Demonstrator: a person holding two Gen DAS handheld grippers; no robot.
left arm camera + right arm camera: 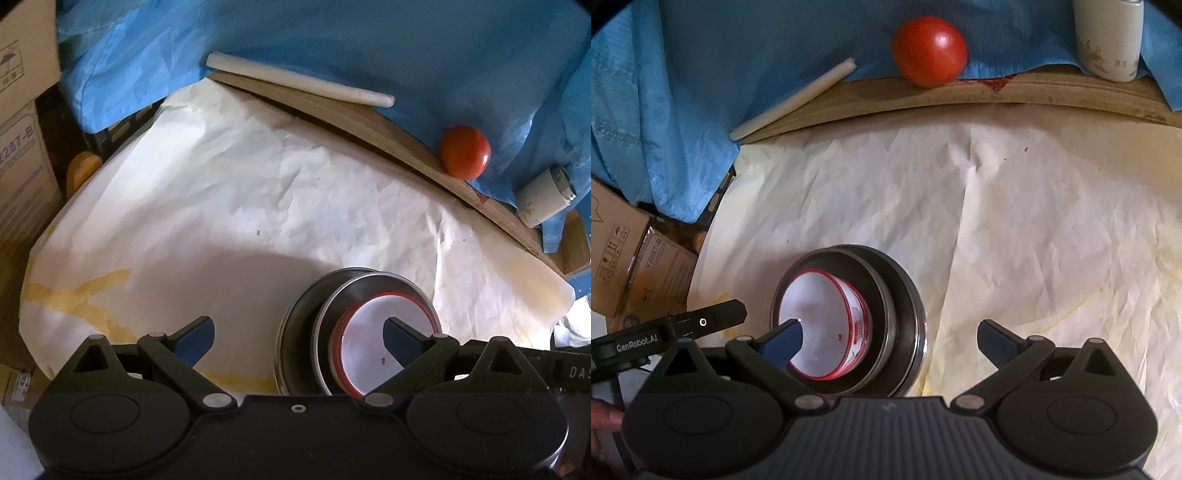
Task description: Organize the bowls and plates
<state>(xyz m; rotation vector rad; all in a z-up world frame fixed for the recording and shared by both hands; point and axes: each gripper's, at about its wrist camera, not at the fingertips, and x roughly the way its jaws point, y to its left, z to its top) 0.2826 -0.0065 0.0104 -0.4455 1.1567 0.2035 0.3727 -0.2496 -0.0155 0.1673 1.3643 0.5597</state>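
Both grippers, left (298, 334) and right (889, 334), gape wide and empty over nested bowls (849, 321) on crumpled white paper (1015, 221), bare paper stretching toward the wooden edge (960, 96) and blue cloth (720, 55).

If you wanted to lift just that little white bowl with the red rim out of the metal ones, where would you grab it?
Probably by its rim. The white bowl sits nested inside the steel bowls, so its sides are mostly walled in. Only the red edge stands free. I would come from above with an open tool, one finger inside the bowl and one outside, and pinch the wall.
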